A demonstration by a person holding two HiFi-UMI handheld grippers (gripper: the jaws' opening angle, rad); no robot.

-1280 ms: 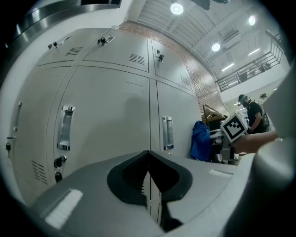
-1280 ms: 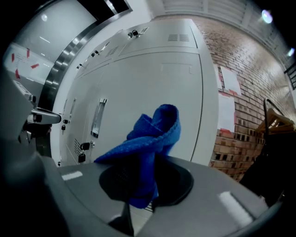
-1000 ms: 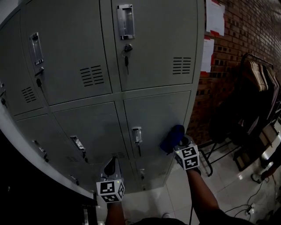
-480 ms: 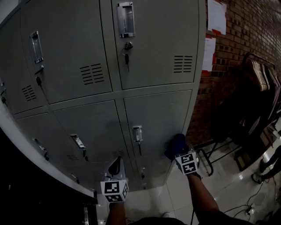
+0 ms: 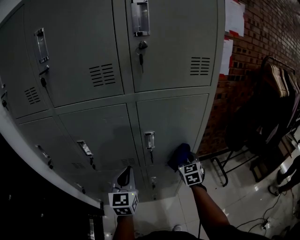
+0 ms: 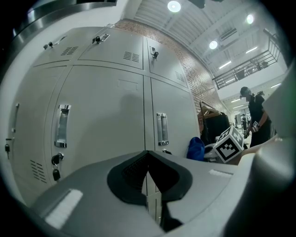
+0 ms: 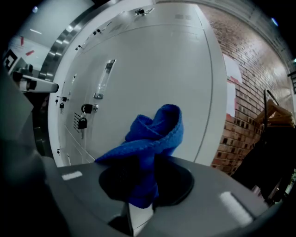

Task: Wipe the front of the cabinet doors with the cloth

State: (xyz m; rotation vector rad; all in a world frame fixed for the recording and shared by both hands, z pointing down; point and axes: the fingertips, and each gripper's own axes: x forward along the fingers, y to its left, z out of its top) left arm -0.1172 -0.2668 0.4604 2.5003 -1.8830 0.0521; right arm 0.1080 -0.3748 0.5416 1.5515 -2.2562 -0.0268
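Note:
Grey metal cabinet doors [image 5: 173, 117] fill the head view in two rows, each with a chrome handle [image 5: 149, 139]. My right gripper [image 5: 183, 162] is shut on a bunched blue cloth [image 5: 179, 154], which presses on the lower right door, just right of its handle. In the right gripper view the cloth [image 7: 152, 139] sticks out of the jaws towards the pale door [image 7: 152, 69]. My left gripper [image 5: 123, 177] hangs lower, in front of the bottom doors, shut and empty. The left gripper view has the closed jaws of that gripper [image 6: 147, 159], the doors [image 6: 106, 111] and the cloth [image 6: 195, 148].
A brick wall [image 5: 262, 28] with paper sheets [image 5: 233, 14] stands right of the cabinet. A clothes rack [image 5: 276, 79] with hangers and dark garments stands at the right, its black frame [image 5: 220, 168] near my right arm. Keys hang from an upper lock [image 5: 140, 49]. A person [image 6: 253, 115] stands far off.
My right gripper has carried the cloth down the lower right door, then left towards its handle. The left gripper has barely moved.

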